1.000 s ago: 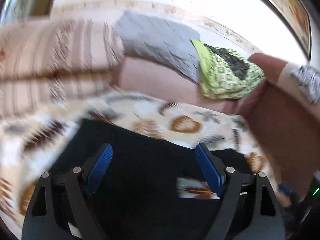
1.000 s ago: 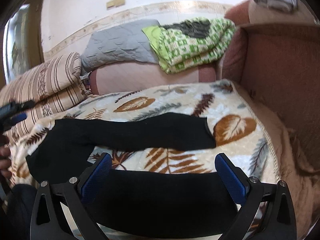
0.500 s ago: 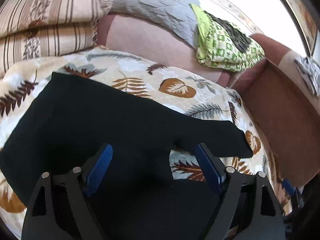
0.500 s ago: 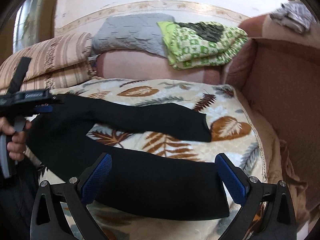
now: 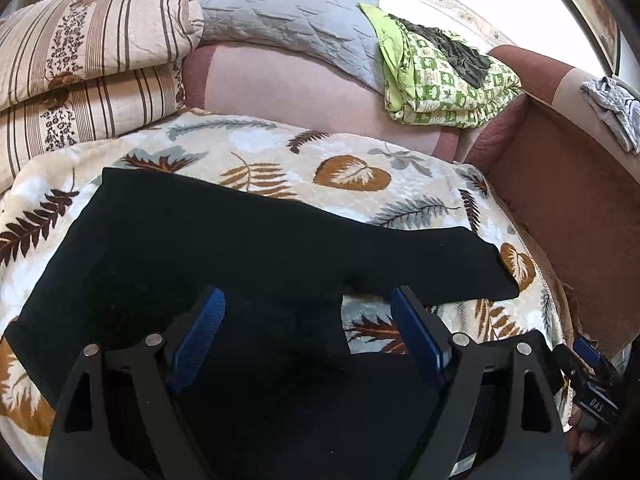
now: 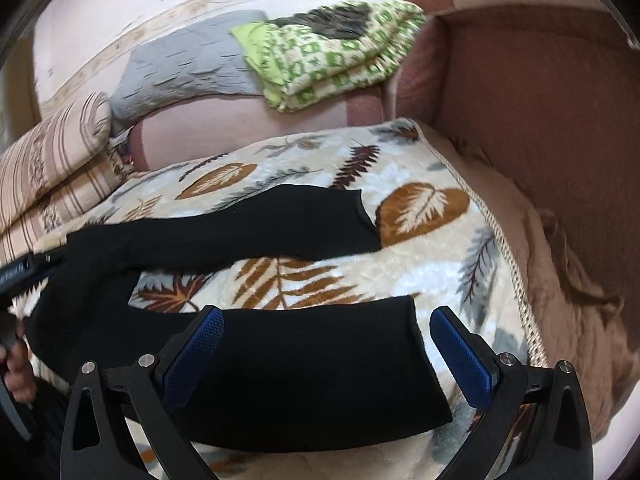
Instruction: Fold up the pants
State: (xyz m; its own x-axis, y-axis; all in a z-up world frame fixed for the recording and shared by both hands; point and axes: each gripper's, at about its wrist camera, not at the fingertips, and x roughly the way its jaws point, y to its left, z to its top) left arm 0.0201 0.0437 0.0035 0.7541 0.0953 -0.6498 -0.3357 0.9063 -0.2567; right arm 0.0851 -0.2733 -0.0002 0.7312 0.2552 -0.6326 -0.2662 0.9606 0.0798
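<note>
Black pants (image 5: 200,248) lie spread flat on a leaf-patterned blanket (image 5: 260,152), their two legs splayed apart toward the right. My left gripper (image 5: 306,308) hovers open over the crotch and upper part, nothing between its blue pads. In the right wrist view the near leg (image 6: 304,368) runs across under my right gripper (image 6: 326,328), which is open above the leg's cuff end; the far leg (image 6: 248,228) lies behind. The other gripper (image 6: 20,270) and a hand show at the left edge there.
Striped pillows (image 5: 80,64) are stacked at the back left. A grey quilt (image 5: 288,12) and a green patterned blanket (image 5: 436,80) rest on the pink sofa back (image 5: 288,92). The brown sofa arm (image 6: 532,112) walls the right side.
The left gripper dropped and tilted down over the pants' upper part, then held still. The right gripper rolled and shifted right along the near leg toward its cuff.
</note>
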